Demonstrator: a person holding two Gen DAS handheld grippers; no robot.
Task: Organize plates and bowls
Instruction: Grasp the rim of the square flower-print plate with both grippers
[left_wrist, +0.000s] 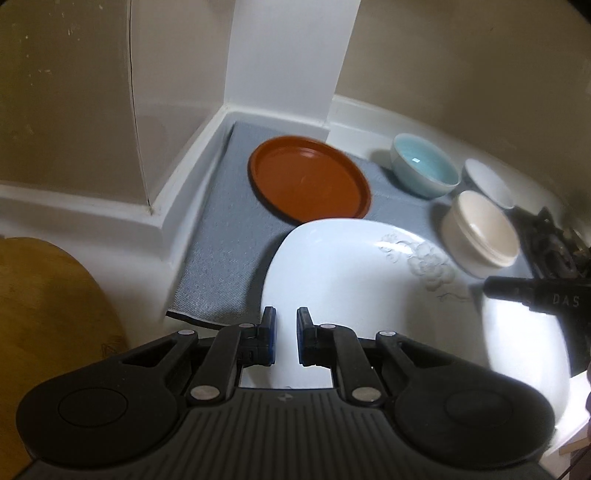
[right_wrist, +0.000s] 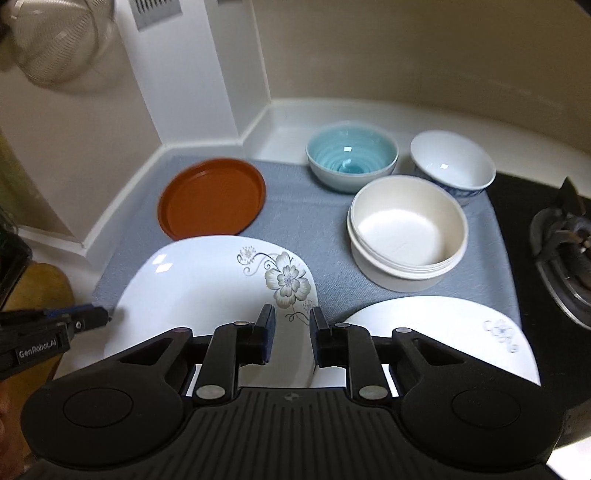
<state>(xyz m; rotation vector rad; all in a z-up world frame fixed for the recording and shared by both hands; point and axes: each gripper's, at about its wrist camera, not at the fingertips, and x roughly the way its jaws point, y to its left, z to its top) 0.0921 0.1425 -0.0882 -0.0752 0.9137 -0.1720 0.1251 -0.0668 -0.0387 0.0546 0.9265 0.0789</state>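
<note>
Grippers close in on flowered white plate (right_wrist: 207, 291): left gripper (left_wrist: 286, 328) pinches its near rim, right gripper (right_wrist: 289, 330) straddles its right edge, jaws narrowed, contact unclear. Next, likely stacking.

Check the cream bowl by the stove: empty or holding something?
Empty. The right wrist view looks straight into the cream bowl and shows only its bare pale bottom and walls; it stands upright on the grey mat.

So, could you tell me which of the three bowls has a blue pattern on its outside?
The white bowl at the far right; the cream bowl and light blue bowl are plain outside.
</note>
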